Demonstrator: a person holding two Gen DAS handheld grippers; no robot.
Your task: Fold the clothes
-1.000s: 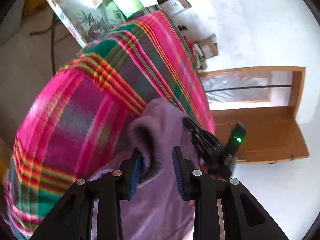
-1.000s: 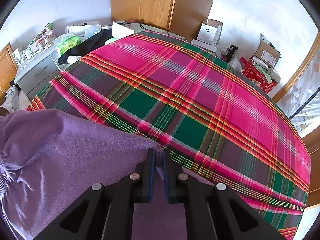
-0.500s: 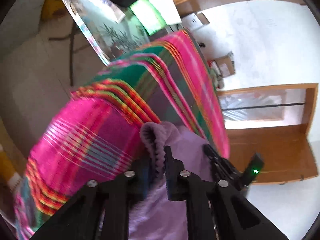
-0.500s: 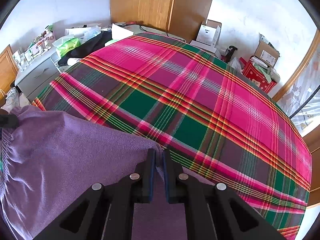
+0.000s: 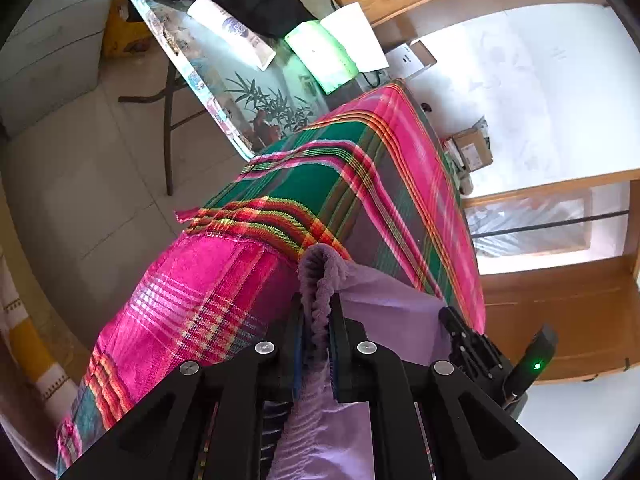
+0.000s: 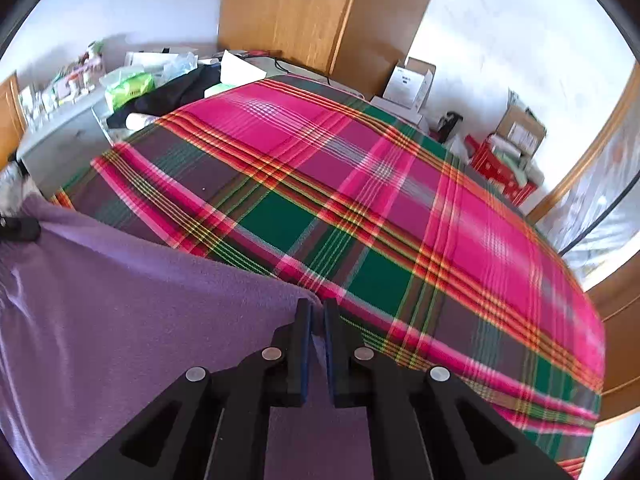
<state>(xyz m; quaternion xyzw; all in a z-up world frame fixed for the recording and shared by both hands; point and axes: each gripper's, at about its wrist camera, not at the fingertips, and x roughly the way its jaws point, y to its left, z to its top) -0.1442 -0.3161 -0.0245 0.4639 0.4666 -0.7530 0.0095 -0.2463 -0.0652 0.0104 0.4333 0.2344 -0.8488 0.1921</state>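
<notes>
A purple fleece garment (image 6: 132,304) hangs stretched between both grippers over the near edge of a bed with a pink, green and red plaid cover (image 6: 360,184). My left gripper (image 5: 316,312) is shut on the garment's ribbed elastic edge (image 5: 318,268), which bunches up between the fingers. My right gripper (image 6: 316,308) is shut on another corner of the purple cloth. In the left wrist view the right gripper (image 5: 480,344) shows at the lower right with a green light. The left gripper's tip (image 6: 20,228) shows at the far left of the right wrist view.
A glass-topped side table (image 5: 224,64) with a black cloth, a green packet and papers stands beyond the bed's corner. Cardboard boxes (image 6: 516,136) lie on the floor by the wall. Wooden wardrobe doors (image 6: 304,12) stand behind the bed. A tiled floor (image 5: 80,168) lies to the left.
The left gripper closed on the garment's ribbed edge and lifted it away from the bed corner. The right gripper kept its grip and rose slightly, pulling the purple cloth taut.
</notes>
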